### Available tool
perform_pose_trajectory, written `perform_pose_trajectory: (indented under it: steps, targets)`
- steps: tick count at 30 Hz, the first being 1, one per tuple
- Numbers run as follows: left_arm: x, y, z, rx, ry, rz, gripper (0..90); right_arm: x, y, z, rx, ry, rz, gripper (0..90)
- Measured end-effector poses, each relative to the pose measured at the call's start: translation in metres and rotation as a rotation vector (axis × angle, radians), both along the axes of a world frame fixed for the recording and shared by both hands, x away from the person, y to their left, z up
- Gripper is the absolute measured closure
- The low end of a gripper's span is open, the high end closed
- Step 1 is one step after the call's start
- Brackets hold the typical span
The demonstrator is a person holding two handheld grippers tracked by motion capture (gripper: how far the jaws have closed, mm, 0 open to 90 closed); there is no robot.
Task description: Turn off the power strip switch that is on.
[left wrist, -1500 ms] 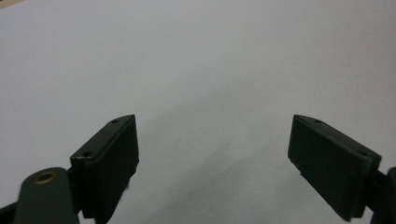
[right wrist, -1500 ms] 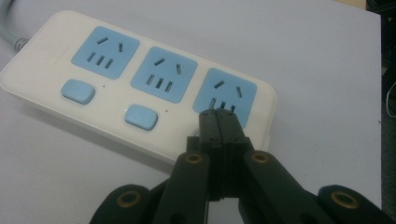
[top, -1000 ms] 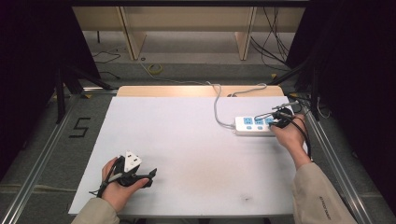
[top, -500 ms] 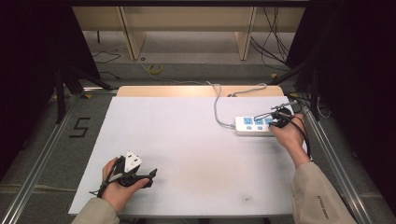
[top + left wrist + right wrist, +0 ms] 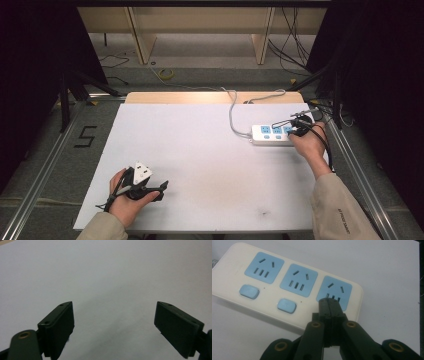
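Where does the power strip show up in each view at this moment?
High view: the power strip lies right of centre on the white table, under the right gripper.
Left gripper view: not in it; open jaws over bare table.
Right gripper view: it runs from upper left to centre, closed jaws over its last socket.
Shared landmark: the three blue sockets.

One power strip [image 5: 287, 287]: three blue sockets, two blue switches visible. Two grippers. One table [image 5: 200, 150].
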State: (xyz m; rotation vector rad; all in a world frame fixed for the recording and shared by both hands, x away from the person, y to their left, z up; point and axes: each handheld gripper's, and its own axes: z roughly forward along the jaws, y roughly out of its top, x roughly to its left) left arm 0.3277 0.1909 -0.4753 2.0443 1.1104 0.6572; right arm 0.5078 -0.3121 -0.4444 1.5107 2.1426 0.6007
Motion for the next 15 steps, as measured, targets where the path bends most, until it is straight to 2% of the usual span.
perform_pose_trajectory:
  steps: [15]
  targets:
    - [-0.0001, 0.0, 0.0, 0.0, 0.0, 0.001, 16.1, -0.0002, 0.0002, -0.0003, 0.007, 0.001, -0.011, 90.0]
